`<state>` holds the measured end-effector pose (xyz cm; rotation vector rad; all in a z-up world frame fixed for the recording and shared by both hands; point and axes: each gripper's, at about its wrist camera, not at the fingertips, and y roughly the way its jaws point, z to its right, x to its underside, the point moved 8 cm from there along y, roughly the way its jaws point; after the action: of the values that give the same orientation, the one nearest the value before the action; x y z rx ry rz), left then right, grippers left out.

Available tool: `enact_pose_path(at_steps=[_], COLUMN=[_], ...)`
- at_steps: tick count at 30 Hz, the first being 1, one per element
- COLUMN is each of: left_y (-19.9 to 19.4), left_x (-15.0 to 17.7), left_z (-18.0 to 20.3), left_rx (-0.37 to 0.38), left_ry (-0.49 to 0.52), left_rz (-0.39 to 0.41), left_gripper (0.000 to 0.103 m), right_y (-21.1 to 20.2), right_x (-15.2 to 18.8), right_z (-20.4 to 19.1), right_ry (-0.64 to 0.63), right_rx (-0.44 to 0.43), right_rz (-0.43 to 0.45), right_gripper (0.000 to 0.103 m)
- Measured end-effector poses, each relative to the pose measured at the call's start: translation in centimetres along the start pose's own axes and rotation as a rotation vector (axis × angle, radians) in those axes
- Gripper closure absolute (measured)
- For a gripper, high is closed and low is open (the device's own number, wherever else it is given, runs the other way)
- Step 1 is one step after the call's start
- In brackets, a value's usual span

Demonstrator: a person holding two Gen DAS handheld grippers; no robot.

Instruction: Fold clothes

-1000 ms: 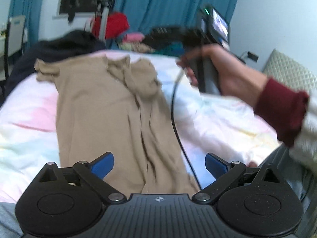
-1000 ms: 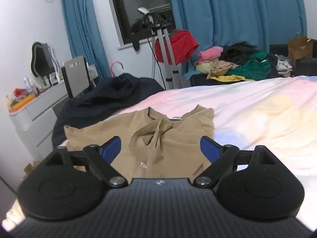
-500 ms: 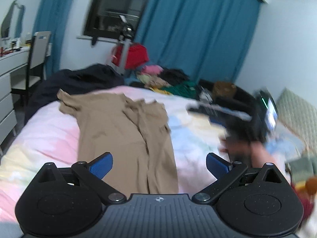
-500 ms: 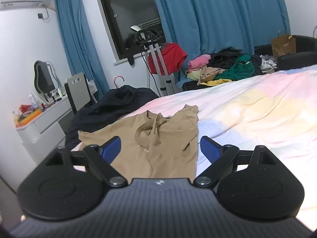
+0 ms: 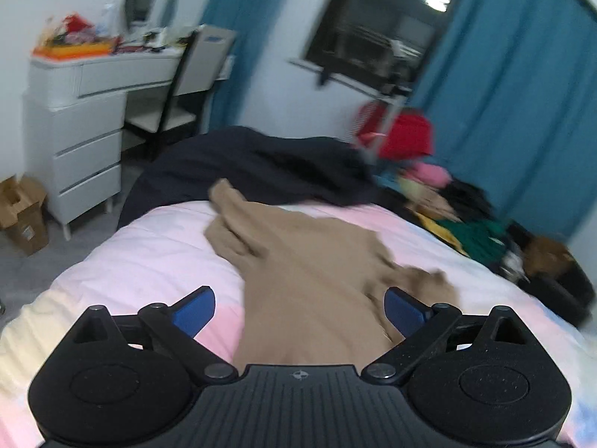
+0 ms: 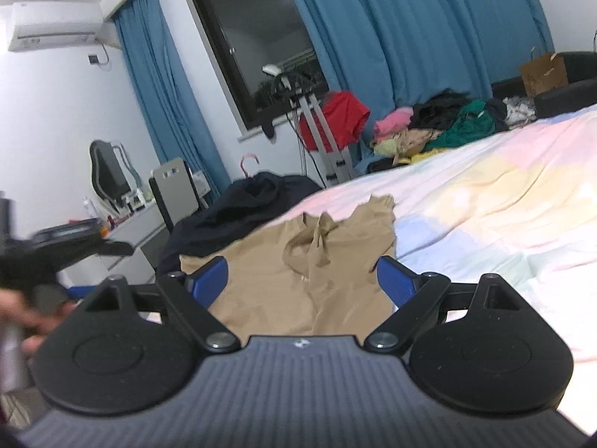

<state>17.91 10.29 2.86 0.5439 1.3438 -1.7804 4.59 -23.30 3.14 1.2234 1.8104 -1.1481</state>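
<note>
Tan shirt [image 6: 309, 261] lies spread on the pastel bedsheet [image 6: 485, 216], crumpled at the neck, in the lower centre of both views. Right gripper [image 6: 301, 280] hovers over its near part with jaws wide apart, holding nothing. Left gripper [image 5: 300, 308] is likewise spread wide over the fabric [image 5: 317, 280], empty. Dark bedding [image 5: 261, 164] is heaped just past the shirt's far edge. At upper right, a pile of clothes [image 6: 436, 127] sits before the blue curtain [image 6: 410, 26].
</note>
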Motion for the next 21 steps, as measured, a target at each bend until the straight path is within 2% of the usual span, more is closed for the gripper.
enact_pose_path(at_steps=[4, 7, 10, 14, 19, 20, 21], left_y=[8.0, 13.5, 17.6, 22.3, 25.6, 26.1, 26.4], left_x=[-1.2, -0.8, -1.0, -1.2, -2.7, -3.1, -3.6], left_z=[-3.1, -5.9, -8.2, -9.3, -8.9, -8.7, -8.5], left_rx=[-0.049, -0.014, 0.051, 0.073, 0.005, -0.010, -0.031], left_ry=[-0.064, -0.164, -0.226, -0.231, -0.167, -0.146, -0.113], left_rz=[-0.018, -0.053, -0.040, -0.022, 0.076, 0.094, 0.108], left_gripper=[0.007, 0.011, 0.011, 0.011, 0.011, 0.013, 0.022], right_y=[2.6, 4.4, 5.7, 8.2, 10.2, 10.6, 11.0], right_x=[1.3, 2.1, 2.8, 3.7, 4.1, 4.2, 4.4], right_z=[0.1, 0.3, 0.8, 1.4, 2.6, 3.0, 3.4], right_ry=[-0.005, -0.008, 0.020, 0.067, 0.087, 0.098, 0.112], right_rx=[0.000, -0.004, -0.019, -0.030, -0.007, -0.002, 0.002], right_rz=[-0.046, -0.074, -0.087, -0.137, -0.164, -0.172, -0.183], right_gripper=[0.015, 0.015, 0.015, 0.015, 0.015, 0.015, 0.015])
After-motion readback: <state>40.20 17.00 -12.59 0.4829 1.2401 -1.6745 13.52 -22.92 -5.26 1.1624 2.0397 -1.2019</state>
